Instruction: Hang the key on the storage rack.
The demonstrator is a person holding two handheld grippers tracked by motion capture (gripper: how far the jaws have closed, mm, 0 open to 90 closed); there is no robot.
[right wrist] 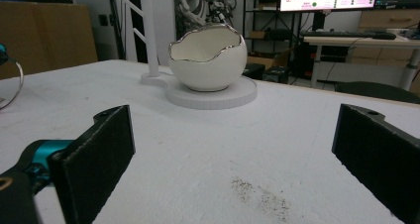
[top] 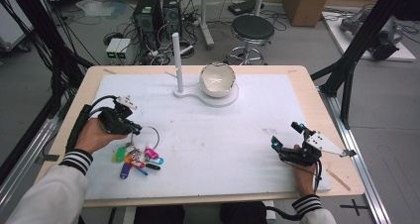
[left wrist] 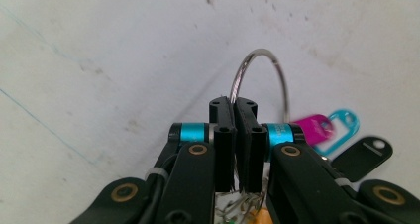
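Keyring, a large silver wire loop [left wrist: 260,80] carrying a bunch of coloured plastic key tags [top: 136,159], lies at the near left of the white-covered surface [top: 223,135], with the tags resting on the surface close to the person's left hand [top: 91,137]. Left gripper [left wrist: 235,110] has its jaws pressed together on the wire of the loop, which passes between the pads and arcs up beyond them in the left gripper view; a pink tag [left wrist: 314,125], a cyan tag [left wrist: 344,127] and a black tag [left wrist: 361,157] lie just to one side. Right gripper [top: 287,135] rests near the near right corner of the surface with its jaws spread wide and nothing between them. White stand with an upright post [top: 176,60] and a round base holding a white egg-shaped bowl with a silver rim [top: 217,79] sits at the far middle of the surface, well apart from the keyring. Judged from this layout, the grasp on the loop is complete; lifting the bunch clear and carrying it to the stand, probably to hang it on the post, remains to be done.
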